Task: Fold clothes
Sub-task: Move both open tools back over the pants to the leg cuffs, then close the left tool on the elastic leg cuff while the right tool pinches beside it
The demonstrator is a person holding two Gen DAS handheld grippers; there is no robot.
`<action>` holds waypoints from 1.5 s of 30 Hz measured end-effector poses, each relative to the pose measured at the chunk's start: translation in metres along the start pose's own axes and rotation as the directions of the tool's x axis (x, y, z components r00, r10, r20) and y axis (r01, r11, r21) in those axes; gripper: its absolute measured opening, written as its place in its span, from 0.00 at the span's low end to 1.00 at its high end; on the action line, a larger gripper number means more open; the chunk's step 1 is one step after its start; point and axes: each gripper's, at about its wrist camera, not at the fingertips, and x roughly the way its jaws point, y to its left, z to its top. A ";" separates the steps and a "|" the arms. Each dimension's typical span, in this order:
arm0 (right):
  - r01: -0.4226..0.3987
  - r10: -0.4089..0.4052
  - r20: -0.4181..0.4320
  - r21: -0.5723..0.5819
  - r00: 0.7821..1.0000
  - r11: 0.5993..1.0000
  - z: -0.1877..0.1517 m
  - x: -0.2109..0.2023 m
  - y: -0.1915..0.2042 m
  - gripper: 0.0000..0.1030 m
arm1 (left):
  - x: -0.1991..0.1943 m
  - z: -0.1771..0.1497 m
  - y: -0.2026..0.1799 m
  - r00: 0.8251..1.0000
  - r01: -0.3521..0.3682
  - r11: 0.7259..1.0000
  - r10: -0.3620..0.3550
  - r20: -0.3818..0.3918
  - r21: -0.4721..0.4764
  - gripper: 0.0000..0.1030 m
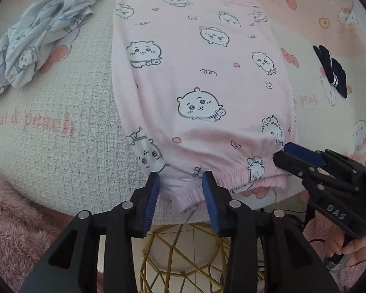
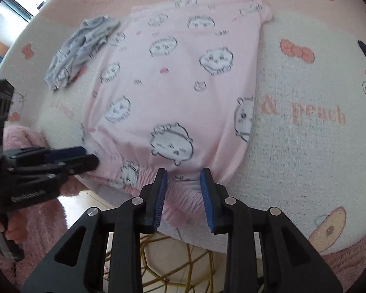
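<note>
The pink printed cotton garment lies flat on the cream towelling cover, centre frame, its gathered waistband at the near edge. Both tongs stand released, jaws apart: left gripper and right gripper straddle that waistband. Judged step: taking hold of the waistband. A fold would call for both closing evenly. A crumpled blue garment lies upper left.
</note>
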 end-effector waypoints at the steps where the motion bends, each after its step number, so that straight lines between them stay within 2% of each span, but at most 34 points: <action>1: -0.010 0.010 0.005 0.000 1.000 1.000 -0.003 -0.002 -0.002 0.27 | -0.001 -0.003 0.002 1.000 0.004 1.000 -0.004 -0.005 -0.014 0.43; 4: -0.033 0.033 0.027 -0.002 0.999 0.999 -0.011 -0.008 -0.008 0.27 | -0.001 -0.014 0.012 0.998 0.059 0.997 -0.059 0.009 -0.054 0.43; 6: -0.034 0.035 0.054 -0.014 0.998 0.999 -0.011 -0.014 -0.007 0.27 | -0.009 -0.017 0.015 0.996 0.084 0.994 -0.080 0.049 -0.073 0.44; 10: -0.022 0.023 0.136 -0.009 0.990 1.000 -0.005 -0.021 -0.001 0.27 | -0.025 -0.017 0.017 0.976 0.170 0.984 -0.160 0.146 -0.060 0.44; 11: -0.022 0.023 0.130 -0.008 0.991 1.000 -0.004 -0.020 -0.002 0.27 | -0.024 -0.017 0.017 0.974 0.178 0.983 -0.167 0.156 -0.054 0.44; 13: 0.028 -0.027 0.070 -0.016 0.997 0.999 -0.007 -0.010 -0.006 0.27 | -0.015 -0.019 0.011 0.978 0.158 0.987 -0.151 0.143 -0.035 0.44; 16: 0.026 -0.024 0.058 -0.024 0.998 0.999 -0.016 -0.013 -0.010 0.28 | -0.014 -0.017 0.002 0.981 0.136 0.990 -0.132 0.141 -0.020 0.44; 18: 0.013 -0.011 0.063 -0.020 0.998 1.000 -0.018 -0.020 -0.010 0.28 | -0.018 -0.014 -0.003 0.980 0.132 0.991 -0.128 0.152 -0.014 0.44; 21: -0.008 0.014 0.117 -0.057 0.993 0.998 -0.012 -0.027 -0.004 0.28 | -0.025 -0.010 -0.010 0.978 0.126 0.992 -0.123 0.167 -0.006 0.44; 23: -0.006 0.013 0.117 -0.061 0.993 0.998 -0.007 -0.021 0.000 0.28 | -0.027 -0.007 -0.016 0.978 0.118 0.993 -0.116 0.171 -0.002 0.44; 25: 0.014 -0.007 0.099 -0.074 0.995 0.997 -0.007 -0.017 0.003 0.28 | -0.013 0.003 -0.022 0.989 0.084 0.996 -0.083 0.120 -0.005 0.44; 27: 0.052 -0.046 0.063 -0.098 0.997 0.994 -0.013 -0.014 0.006 0.28 | -0.002 -0.004 -0.014 0.999 0.021 1.000 -0.022 0.035 0.008 0.44; 28: 0.070 -0.065 0.045 -0.110 0.997 0.991 -0.016 -0.013 0.007 0.28 | 0.006 -0.008 -0.015 1.000 -0.020 1.000 0.020 -0.011 0.018 0.44; 30: 0.089 -0.084 0.045 -0.120 0.995 0.989 -0.022 -0.021 0.009 0.28 | 0.014 -0.017 -0.011 0.998 -0.041 0.999 0.042 -0.055 0.020 0.44; 32: 0.059 -0.050 0.094 -0.087 0.994 0.994 -0.022 -0.029 0.005 0.28 | 0.002 -0.016 -0.009 0.999 0.034 0.999 -0.033 0.011 -0.010 0.44; 34: 0.038 -0.032 0.162 -0.034 0.986 0.999 -0.016 -0.035 0.001 0.28 | -0.018 -0.009 -0.009 0.984 0.133 0.991 -0.130 0.120 -0.014 0.44; 35: 0.033 -0.032 0.199 -0.002 0.980 0.999 -0.012 -0.037 -0.001 0.28 | -0.025 -0.006 -0.010 0.974 0.155 0.988 -0.151 0.170 -0.011 0.44; 36: 0.020 -0.024 0.198 0.024 0.980 1.000 -0.007 -0.032 -0.004 0.29 | -0.027 -0.002 -0.011 0.967 0.164 0.986 -0.159 0.199 -0.010 0.44; 39: 0.070 -0.075 0.098 0.057 0.992 0.996 -0.005 -0.009 -0.012 0.29 | -0.007 0.006 -0.007 0.975 0.161 0.986 -0.152 0.164 -0.041 0.44; 40: 0.078 -0.083 0.076 0.067 0.994 0.995 -0.010 -0.006 -0.014 0.29 | 0.002 0.005 -0.004 0.981 0.150 0.987 -0.142 0.131 -0.057 0.44; 42: 0.038 -0.044 0.060 0.095 0.997 0.995 -0.018 -0.009 -0.020 0.29 | 0.014 0.000 0.006 0.987 0.142 0.985 -0.134 0.087 -0.100 0.44; 45: -0.018 0.011 0.045 0.155 0.999 0.988 -0.032 -0.017 -0.032 0.29 | 0.000 -0.011 0.033 0.973 0.219 0.958 -0.201 0.110 -0.187 0.44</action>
